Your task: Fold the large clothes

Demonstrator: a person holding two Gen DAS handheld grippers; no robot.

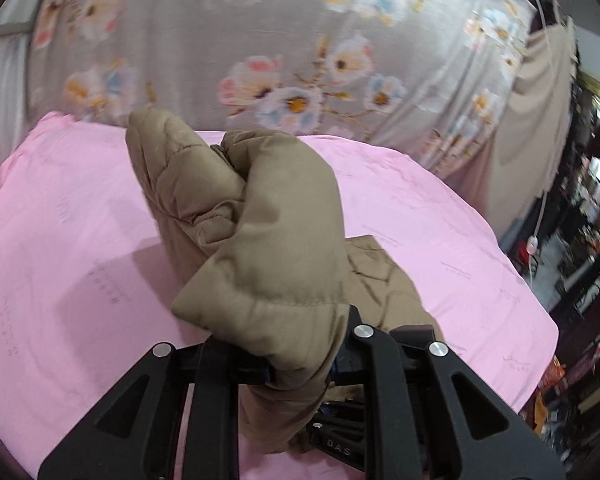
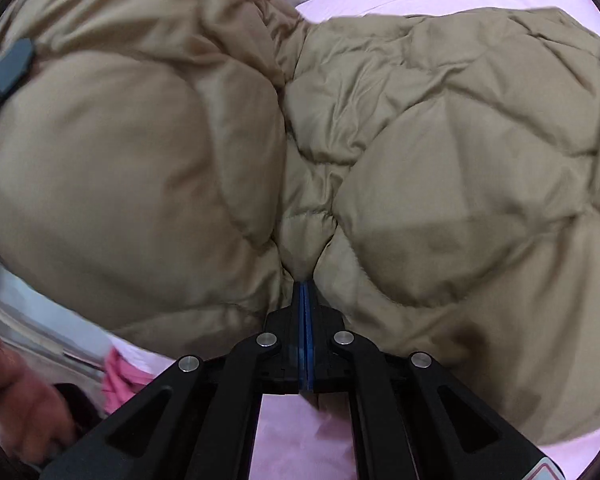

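While its black jaws sit close together around a thick fold of padded cloth, the left gripper (image 1: 300, 368) holds the tan quilted jacket (image 1: 260, 248) lifted, the bunched fabric rising toward twelve o'clock in the left wrist view. Below and around it spreads a pink sheet (image 1: 80, 220), and beyond that, at twelve o'clock, a grey floral cover (image 1: 240, 32). At three o'clock a dark, cluttered room edge shows. The right gripper (image 2: 305, 292) is pressed fully together, its blue pads (image 2: 305, 320) pinching a seam of the same jacket (image 2: 460, 160), which fills that view from nine to three o'clock. At seven o'clock a blurred hand (image 2: 16, 392) appears.
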